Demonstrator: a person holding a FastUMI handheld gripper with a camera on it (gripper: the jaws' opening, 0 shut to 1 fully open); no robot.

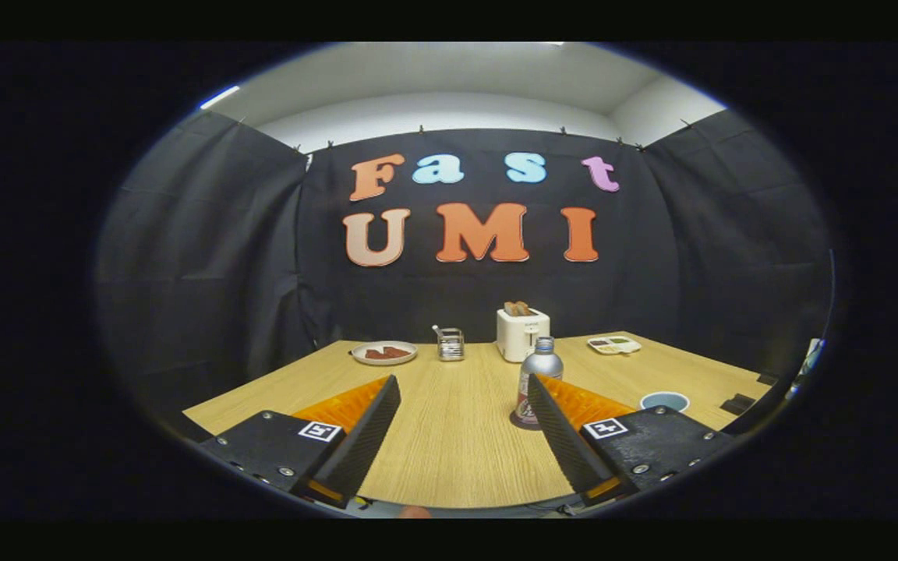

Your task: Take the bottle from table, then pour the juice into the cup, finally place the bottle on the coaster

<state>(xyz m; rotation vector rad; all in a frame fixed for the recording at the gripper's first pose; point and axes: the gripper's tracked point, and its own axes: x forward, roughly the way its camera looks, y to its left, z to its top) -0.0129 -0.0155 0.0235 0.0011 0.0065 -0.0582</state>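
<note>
Two fingers of the gripper (464, 389) spread wide and grasp nothing, leaving room for the bottle (539, 378) just beyond the right fingertip, cup (664, 401) farther right

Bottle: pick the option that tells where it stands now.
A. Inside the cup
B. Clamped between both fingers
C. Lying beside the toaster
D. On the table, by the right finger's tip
D: the bottle stands upright on the table, the open gripper clamping nothing.
</note>
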